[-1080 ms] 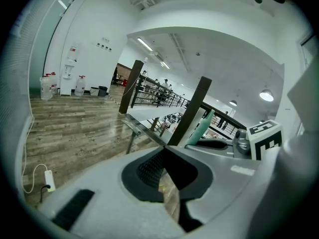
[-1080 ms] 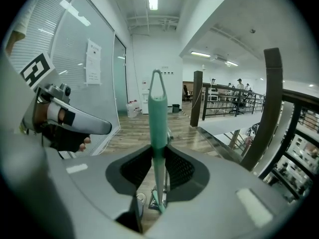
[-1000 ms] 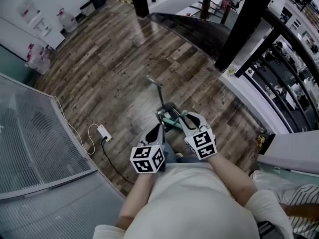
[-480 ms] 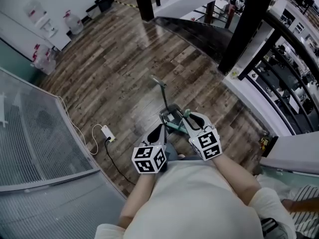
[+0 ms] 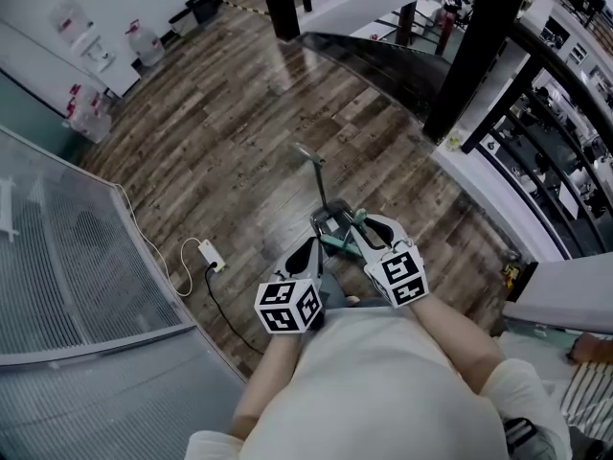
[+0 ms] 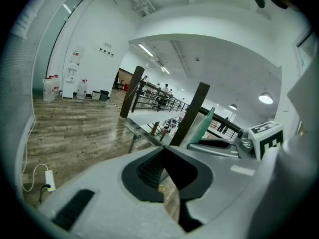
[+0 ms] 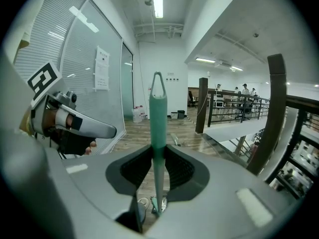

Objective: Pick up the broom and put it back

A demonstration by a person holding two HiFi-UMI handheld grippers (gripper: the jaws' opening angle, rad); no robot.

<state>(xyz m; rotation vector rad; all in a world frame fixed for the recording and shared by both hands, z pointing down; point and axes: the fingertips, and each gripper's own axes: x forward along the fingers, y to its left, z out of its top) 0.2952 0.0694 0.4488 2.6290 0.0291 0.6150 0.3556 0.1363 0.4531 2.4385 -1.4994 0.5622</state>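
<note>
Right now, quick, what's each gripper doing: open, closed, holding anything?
Left gripper: fingers closed, nothing between them.
Right gripper: fingers closed on the teal broom handle.

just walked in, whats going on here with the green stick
A person stands on a wood floor with a gripper in each hand. The right gripper is clamped on the green broom handle, which stands upright between its jaws. The left gripper is shut and empty beside it. The broom is not yet put back.
</note>
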